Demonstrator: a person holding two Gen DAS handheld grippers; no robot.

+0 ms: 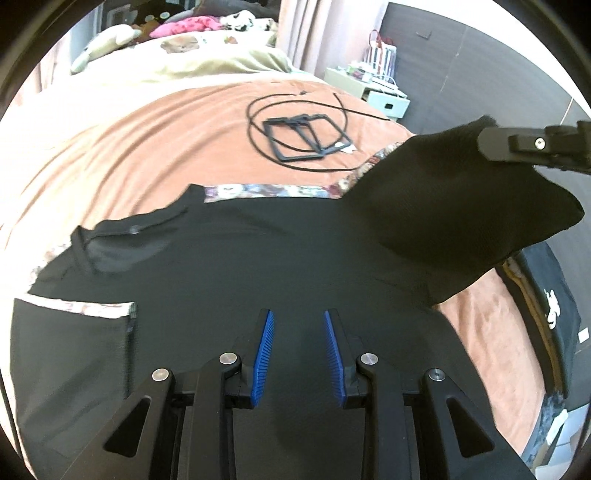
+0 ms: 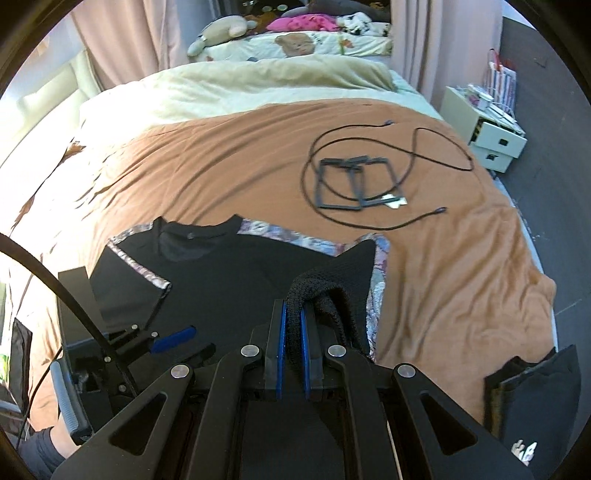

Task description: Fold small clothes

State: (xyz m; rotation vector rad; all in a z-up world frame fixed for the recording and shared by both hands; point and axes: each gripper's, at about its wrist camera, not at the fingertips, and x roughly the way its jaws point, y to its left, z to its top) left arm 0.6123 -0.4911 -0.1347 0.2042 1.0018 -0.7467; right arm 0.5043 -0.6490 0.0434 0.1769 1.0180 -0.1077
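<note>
A black T-shirt (image 1: 258, 258) lies spread on the orange blanket (image 1: 147, 147), over a floral-patterned sheet (image 1: 266, 192) that shows along its edges. My right gripper (image 2: 293, 310) is shut on the shirt's right side (image 2: 314, 288) and holds it lifted off the bed. In the left wrist view this raised flap (image 1: 461, 206) hangs from the right gripper (image 1: 491, 144). My left gripper (image 1: 298, 317) hovers over the shirt's lower middle. Its blue pads (image 1: 264, 354) stand apart with nothing between them. The shirt's collar (image 2: 192, 240) points to the far left.
A black cable and black frames (image 2: 354, 181) lie further out on the blanket. A stack of folded dark clothes (image 2: 532, 398) sits at the bed's right edge. A white drawer unit (image 2: 495, 140) stands beside the bed. Cream bedding and plush toys (image 2: 229, 29) fill the far end.
</note>
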